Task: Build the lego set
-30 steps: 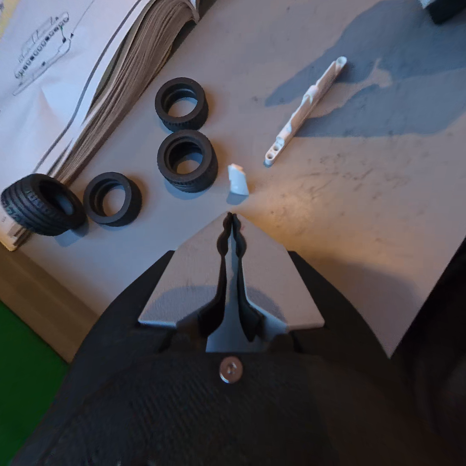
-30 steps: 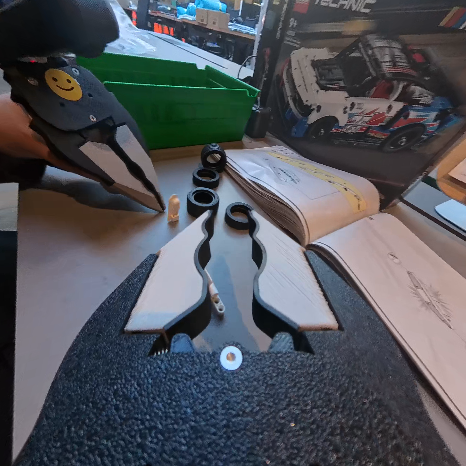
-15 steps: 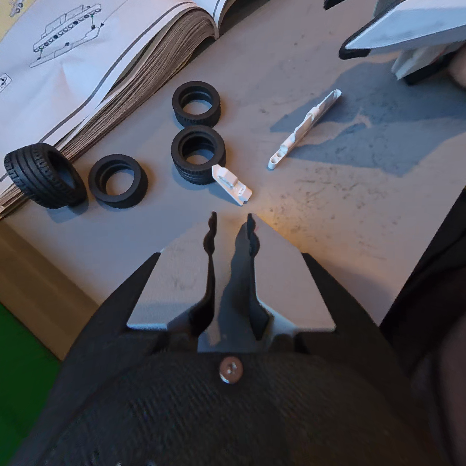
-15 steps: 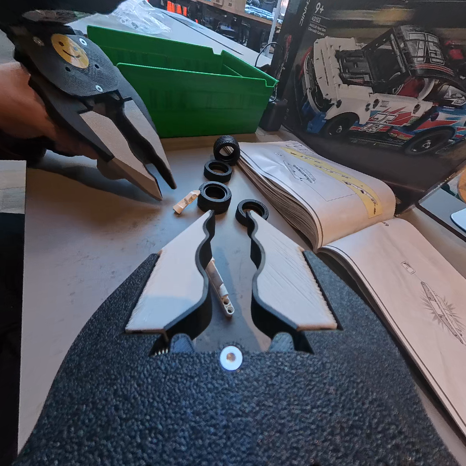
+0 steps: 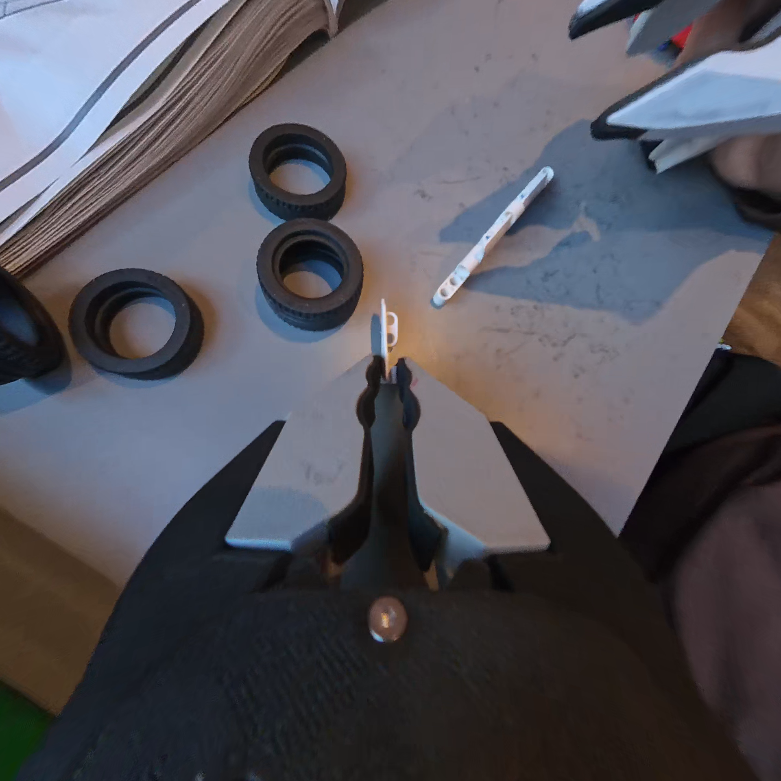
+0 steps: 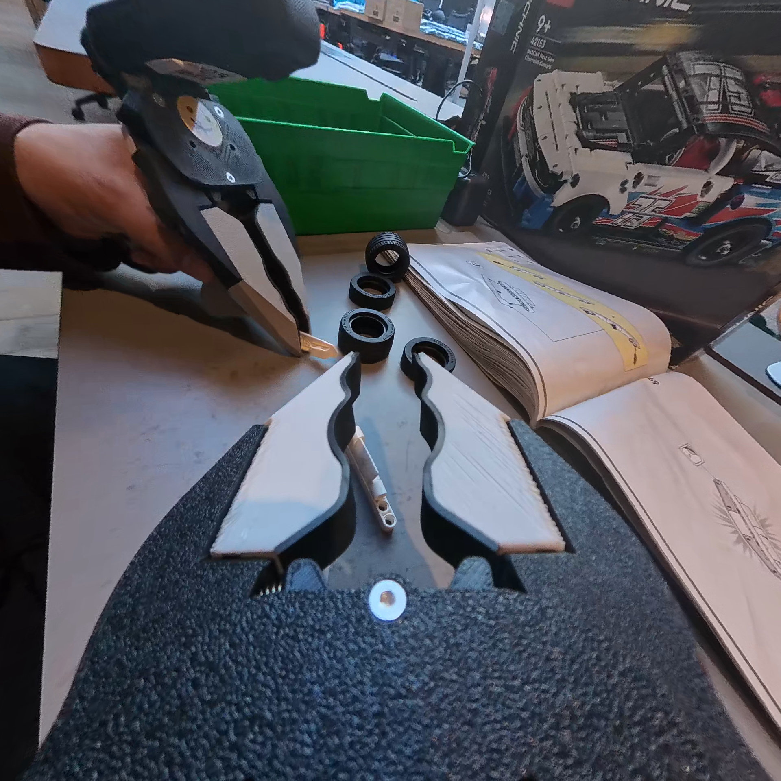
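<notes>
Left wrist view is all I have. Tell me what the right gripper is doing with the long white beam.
Observer: The right gripper is open. The long white beam lies on the table between its fingers, not gripped.
Operator: Report what stands past the left gripper and its small white piece.
Observer: A green bin stands at the far edge of the table.
Operator: Now say what is behind the manual.
Observer: The set's box, with a race car pictured on it, stands upright there.
</notes>
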`<move>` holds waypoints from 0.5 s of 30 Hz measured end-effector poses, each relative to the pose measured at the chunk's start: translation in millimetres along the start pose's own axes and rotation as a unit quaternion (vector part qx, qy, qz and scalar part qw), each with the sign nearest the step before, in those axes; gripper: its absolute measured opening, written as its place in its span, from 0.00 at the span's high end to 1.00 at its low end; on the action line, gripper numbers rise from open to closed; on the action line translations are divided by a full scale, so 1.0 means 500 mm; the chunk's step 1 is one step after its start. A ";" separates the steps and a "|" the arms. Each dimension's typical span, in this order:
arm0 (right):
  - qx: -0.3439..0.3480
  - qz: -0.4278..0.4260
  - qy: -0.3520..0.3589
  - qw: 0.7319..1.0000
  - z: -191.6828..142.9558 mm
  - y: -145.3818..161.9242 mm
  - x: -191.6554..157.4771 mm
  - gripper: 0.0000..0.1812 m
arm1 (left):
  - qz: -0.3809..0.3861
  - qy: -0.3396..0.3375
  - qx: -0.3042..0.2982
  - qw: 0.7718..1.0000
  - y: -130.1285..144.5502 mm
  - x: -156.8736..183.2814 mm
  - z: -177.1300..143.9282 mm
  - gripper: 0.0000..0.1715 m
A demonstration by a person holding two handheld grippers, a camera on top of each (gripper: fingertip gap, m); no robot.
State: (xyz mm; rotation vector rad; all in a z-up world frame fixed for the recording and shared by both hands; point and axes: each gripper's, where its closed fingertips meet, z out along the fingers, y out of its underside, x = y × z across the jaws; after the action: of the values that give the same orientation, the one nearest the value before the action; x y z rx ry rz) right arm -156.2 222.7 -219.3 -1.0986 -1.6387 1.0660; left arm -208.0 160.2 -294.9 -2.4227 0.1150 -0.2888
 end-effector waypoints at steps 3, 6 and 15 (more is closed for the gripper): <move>0.000 0.002 -0.003 1.000 0.000 0.000 0.000 0.86 | 0.003 0.004 -0.015 1.000 0.020 0.004 -0.016 0.97; 0.001 0.003 -0.003 1.000 0.000 0.000 0.000 0.86 | 0.014 0.011 -0.026 1.000 0.040 0.013 -0.032 0.97; -0.008 0.001 0.004 1.000 0.004 0.006 0.003 0.86 | 0.042 -0.047 -0.010 0.998 0.058 -0.009 -0.053 0.90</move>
State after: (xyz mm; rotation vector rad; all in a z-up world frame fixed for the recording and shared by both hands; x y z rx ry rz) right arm -157.7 224.6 -222.2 -1.1138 -1.6429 1.0486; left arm -218.7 122.3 -294.9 -2.4389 0.1789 -0.1364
